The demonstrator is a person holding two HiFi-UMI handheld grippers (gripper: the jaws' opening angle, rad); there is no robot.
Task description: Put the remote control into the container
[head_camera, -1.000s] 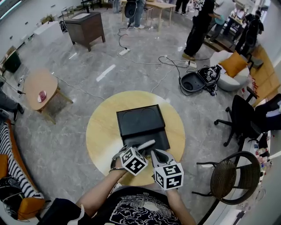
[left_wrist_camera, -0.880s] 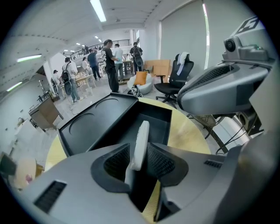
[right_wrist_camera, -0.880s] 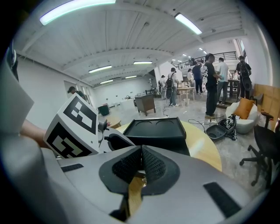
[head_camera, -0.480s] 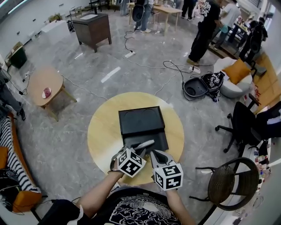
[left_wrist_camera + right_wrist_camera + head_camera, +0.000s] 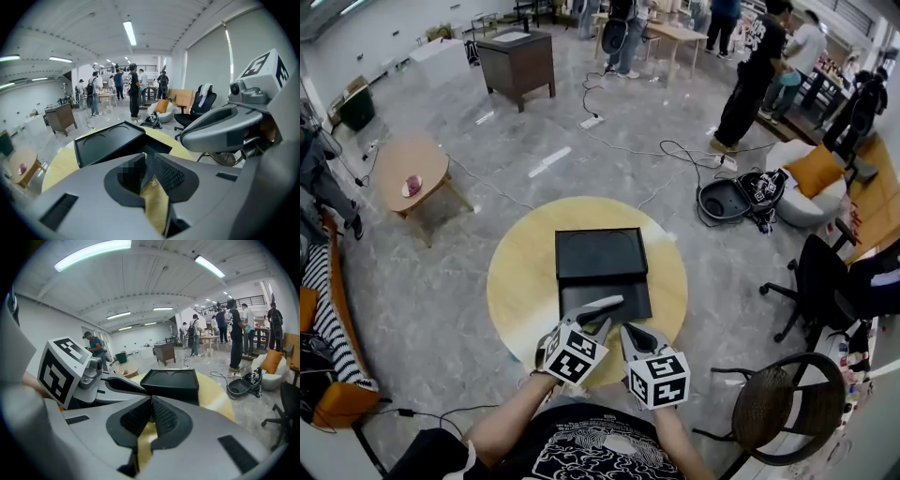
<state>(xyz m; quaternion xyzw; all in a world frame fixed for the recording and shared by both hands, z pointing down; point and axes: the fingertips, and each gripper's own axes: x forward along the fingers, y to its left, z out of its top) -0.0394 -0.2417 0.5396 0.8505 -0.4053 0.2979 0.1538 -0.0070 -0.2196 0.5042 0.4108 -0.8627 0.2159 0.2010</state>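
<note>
A black container (image 5: 602, 255) stands in the middle of the round yellow table (image 5: 517, 281); its far part is a flat panel with two round recesses (image 5: 105, 140), and it shows as a dark box (image 5: 174, 380) in the right gripper view. No remote control shows in any view. My left gripper (image 5: 602, 309) hovers at the container's near edge with its pads (image 5: 169, 174) meeting at the tips, and nothing is between them. My right gripper (image 5: 630, 333) hangs just right of it over the table's front edge, its pads (image 5: 164, 417) also together and empty.
A wicker chair (image 5: 787, 403) and a black office chair (image 5: 825, 281) stand right of the table. A small wooden side table (image 5: 411, 171) is at the far left. Cables (image 5: 675, 155) cross the floor beyond, where several people stand.
Both grippers stay side by side at the table's front edge with hardly any shift. The head view has drifted a little, so the table sits slightly higher in the picture.
</note>
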